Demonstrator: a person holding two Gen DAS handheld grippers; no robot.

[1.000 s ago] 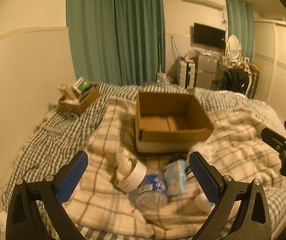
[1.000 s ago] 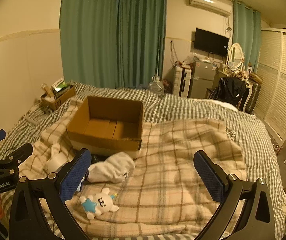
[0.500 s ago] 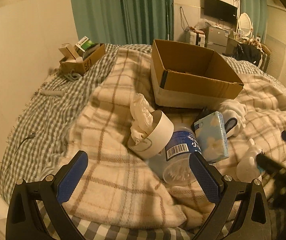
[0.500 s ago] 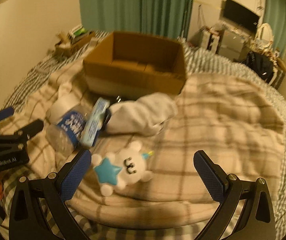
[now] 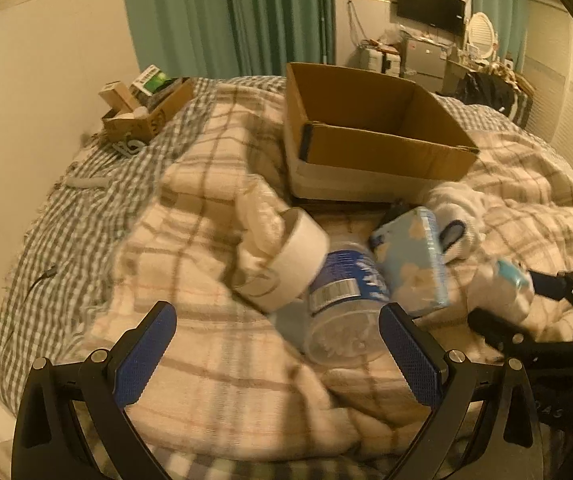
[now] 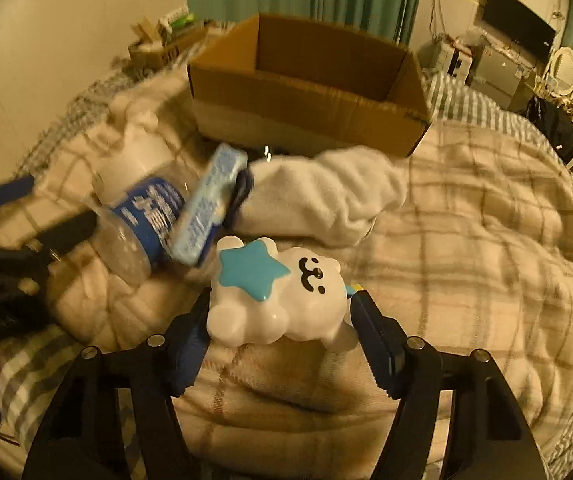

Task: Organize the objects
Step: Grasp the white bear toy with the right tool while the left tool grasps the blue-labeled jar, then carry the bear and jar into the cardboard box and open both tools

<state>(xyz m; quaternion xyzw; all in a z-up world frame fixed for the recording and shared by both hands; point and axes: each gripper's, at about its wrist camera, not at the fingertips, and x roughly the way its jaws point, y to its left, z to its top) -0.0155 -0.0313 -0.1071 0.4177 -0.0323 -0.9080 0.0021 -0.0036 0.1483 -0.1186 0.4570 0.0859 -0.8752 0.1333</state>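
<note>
The right gripper [image 6: 280, 316] has its two blue-padded jaws drawn in against the sides of a white bear toy [image 6: 282, 296], one pad at the bear's left flank and one at its right; the toy sits squarely between them, face and blue star upward, on the plaid blanket [image 6: 466, 240]. Whether the pads press firmly or merely touch cannot be told.

The left gripper [image 5: 276, 354] has its jaws spread wide and holds nothing. Between them, a little farther out, lies a clear plastic jar [image 5: 346, 304] with a blue label, on its side with its clear end toward the camera; its body is just beside the right pad without clear contact.

Touching the jar's far left is a white paper tub [image 5: 286, 260] with crumpled white wrapping [image 5: 260, 216] behind it. To the jar's right leans a light blue tissue pack [image 5: 414, 260], and beyond that a white sock [image 5: 458, 216]. The bear toy shows blurred at the far right of the left view, between the other gripper's fingers.

Farther away, an open cardboard box [image 5: 366, 148] stands on the blanket, its inside bare as far as it shows. At the far left, near the wall, a small box of clutter [image 5: 146, 112] rests on the checked bedsheet [image 5: 66, 216]. Green curtains [image 5: 226, 16] hang behind.
</note>
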